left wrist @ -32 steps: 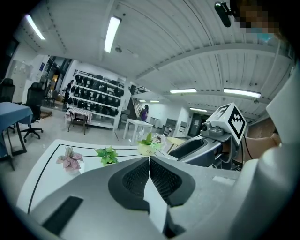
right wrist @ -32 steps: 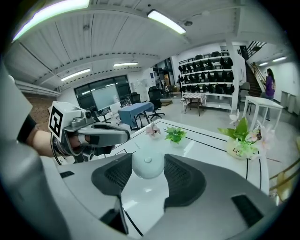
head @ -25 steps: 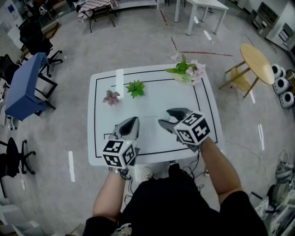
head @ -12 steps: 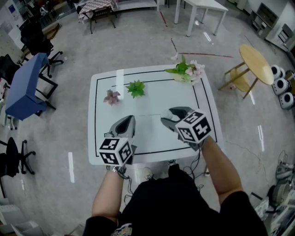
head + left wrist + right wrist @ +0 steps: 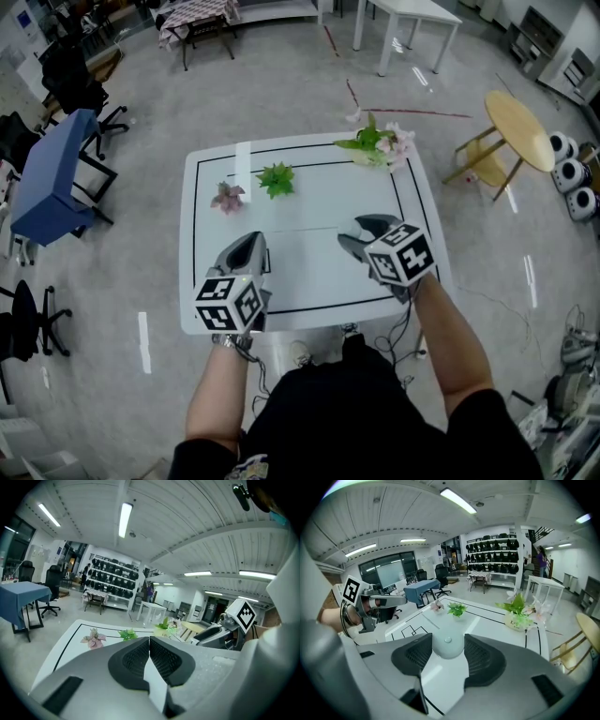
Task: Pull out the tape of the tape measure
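Note:
On the white table [image 5: 309, 281], my right gripper [image 5: 362, 231] is shut on the tape measure [image 5: 447, 648], a round pale case that sits between its two pads. My left gripper [image 5: 251, 241] is shut on the end of the white tape [image 5: 155, 686], which shows as a strip pinched between its jaws. In the head view the drawn-out tape [image 5: 305, 229] is a faint thin line running between the two grippers just above the table. The case is hidden behind the right jaws in the head view.
A small pink plant [image 5: 226, 197] and a green plant [image 5: 276, 179] stand at the table's far left, and a flower pot [image 5: 380, 145] at the far right corner. A blue table [image 5: 47, 173] and a round wooden table [image 5: 521, 127] stand on the floor.
The two grippers have moved apart: the left one to the left, the right one to the right. The stretch of tape between them has grown longer.

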